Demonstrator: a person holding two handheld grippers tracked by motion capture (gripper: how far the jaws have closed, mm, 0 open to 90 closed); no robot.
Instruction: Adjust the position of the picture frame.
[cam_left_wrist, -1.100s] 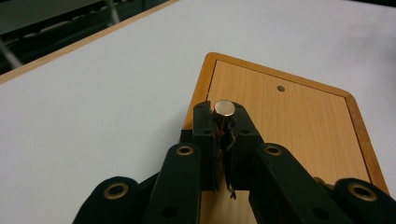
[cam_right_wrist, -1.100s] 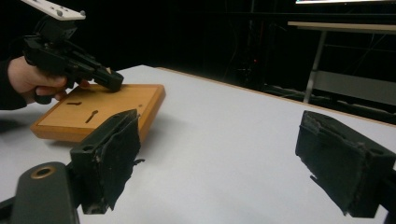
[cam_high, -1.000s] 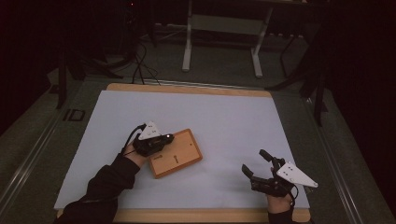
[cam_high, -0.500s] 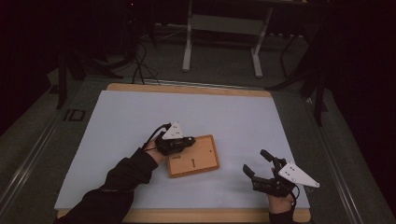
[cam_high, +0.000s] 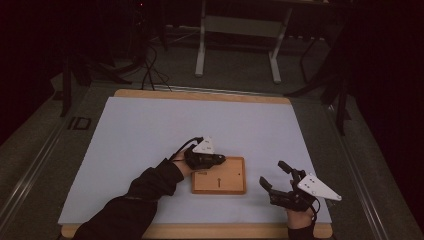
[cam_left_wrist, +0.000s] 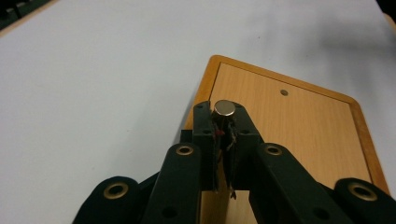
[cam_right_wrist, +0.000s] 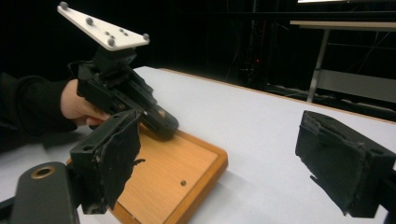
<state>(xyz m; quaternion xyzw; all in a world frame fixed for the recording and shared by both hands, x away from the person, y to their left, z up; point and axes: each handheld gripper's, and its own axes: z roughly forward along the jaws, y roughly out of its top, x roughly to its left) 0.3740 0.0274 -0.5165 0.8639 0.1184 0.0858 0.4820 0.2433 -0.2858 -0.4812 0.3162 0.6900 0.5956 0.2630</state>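
Left gripper view: left gripper (cam_left_wrist: 223, 122) clamped on small metal peg (cam_left_wrist: 223, 108), prob. slippery, pinch shank. Wooden board (cam_left_wrist: 299, 126) stiff. Right gripper (cam_high: 278, 176) wide, empty.

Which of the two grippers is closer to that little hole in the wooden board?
Left. The left gripper hangs over the wooden board, close beside the hole; the right gripper stands off the board, open.

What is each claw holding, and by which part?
Left claw is shut on a small metal peg, gripped by its shank below the head. Right claw is open, holding nothing.
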